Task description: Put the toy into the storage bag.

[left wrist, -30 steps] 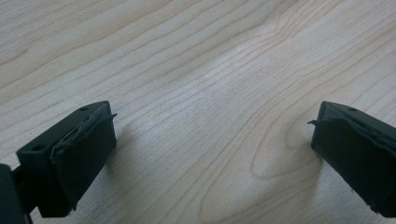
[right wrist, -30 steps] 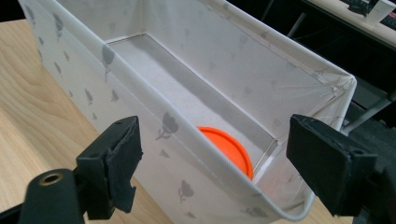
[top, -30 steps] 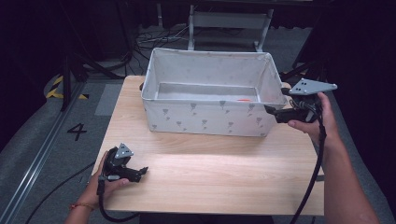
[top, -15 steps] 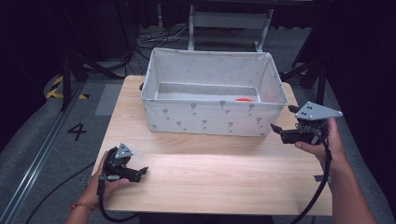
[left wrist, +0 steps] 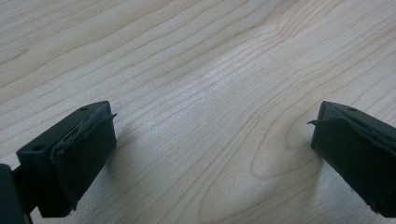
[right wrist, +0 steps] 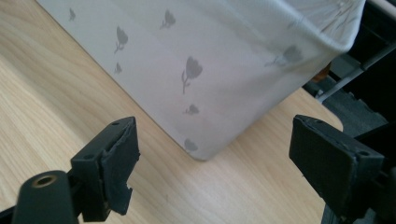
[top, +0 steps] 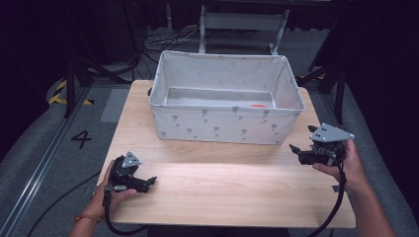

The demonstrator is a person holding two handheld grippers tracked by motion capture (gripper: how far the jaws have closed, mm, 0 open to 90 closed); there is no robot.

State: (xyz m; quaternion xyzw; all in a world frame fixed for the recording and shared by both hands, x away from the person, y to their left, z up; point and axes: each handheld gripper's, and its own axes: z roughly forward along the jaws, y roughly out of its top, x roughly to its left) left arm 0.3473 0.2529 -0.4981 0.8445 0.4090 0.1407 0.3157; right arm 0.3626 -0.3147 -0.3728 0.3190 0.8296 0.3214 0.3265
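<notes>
Jaws of right gripper (top: 295, 150) spread wide, empty — fabric bin's (right wrist: 219, 70) corner just ahead.

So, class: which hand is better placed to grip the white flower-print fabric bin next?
Right. The right gripper, jaws open, faces the fabric bin's near corner; the left gripper rests far off on bare wooden table.

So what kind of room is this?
Probably a lab or studio for recording. A lone wooden table sits on grey carpet with cables trailing behind it, a number 4 is marked on the floor, and the surroundings are dark.
</notes>
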